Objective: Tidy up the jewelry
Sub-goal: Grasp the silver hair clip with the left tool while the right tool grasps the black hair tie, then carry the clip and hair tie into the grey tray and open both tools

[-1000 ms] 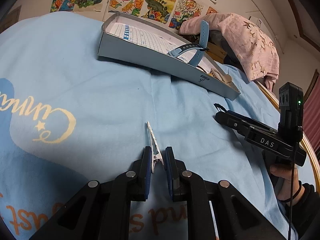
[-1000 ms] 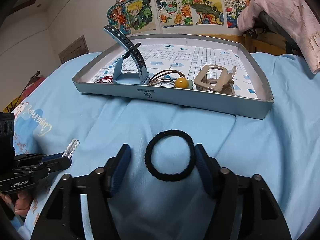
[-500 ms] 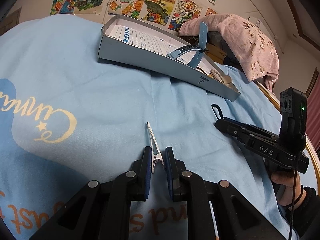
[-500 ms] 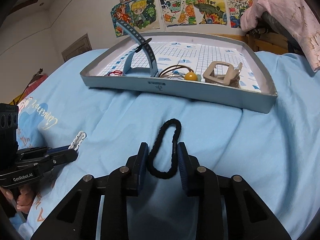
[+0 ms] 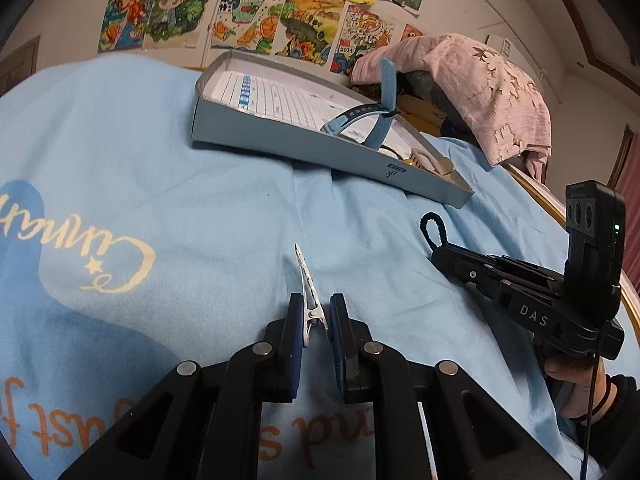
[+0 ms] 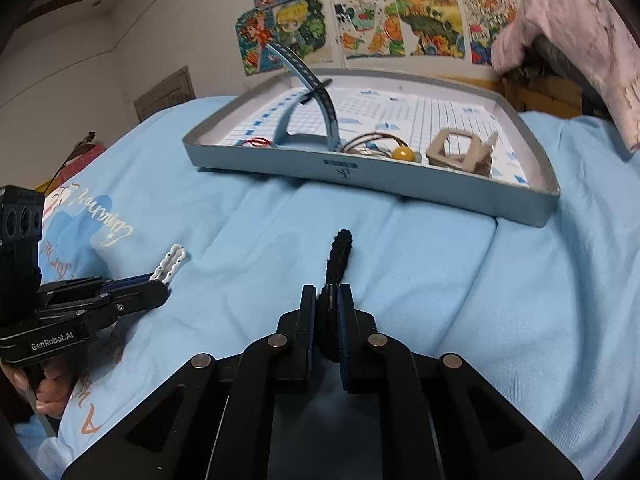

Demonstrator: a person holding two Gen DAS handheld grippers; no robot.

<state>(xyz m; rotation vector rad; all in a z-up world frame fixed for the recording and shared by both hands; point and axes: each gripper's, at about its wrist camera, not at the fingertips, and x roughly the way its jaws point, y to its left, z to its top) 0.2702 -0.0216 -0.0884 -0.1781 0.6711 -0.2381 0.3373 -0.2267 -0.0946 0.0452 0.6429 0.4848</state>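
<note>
Over the last second your right gripper (image 6: 323,334) went from straddling the black hair tie (image 6: 338,258) as an open ring on the blue bedsheet (image 6: 440,280) to squeezing it into a flat, narrow loop; its jaws were closing at this moment, with the pads already pressing the tie between them and its far end poking out past the fingertips. That meant the tie was secured, so I judged you ready to lift it toward the grey tray (image 6: 400,178), which sat just beyond and already held a blue watch strap (image 6: 316,96), a beaded cord and a beige claw clip (image 6: 460,152). Your left gripper (image 5: 316,320) had not changed: it stayed clamped on the white hair clip (image 5: 306,276), whose toothed tip pointed forward over the sheet, though whether the tip touched the fabric was hard to tell. Both tools were angled gently downward, side by side, low over the bed, and neither had moved much in that second
</note>
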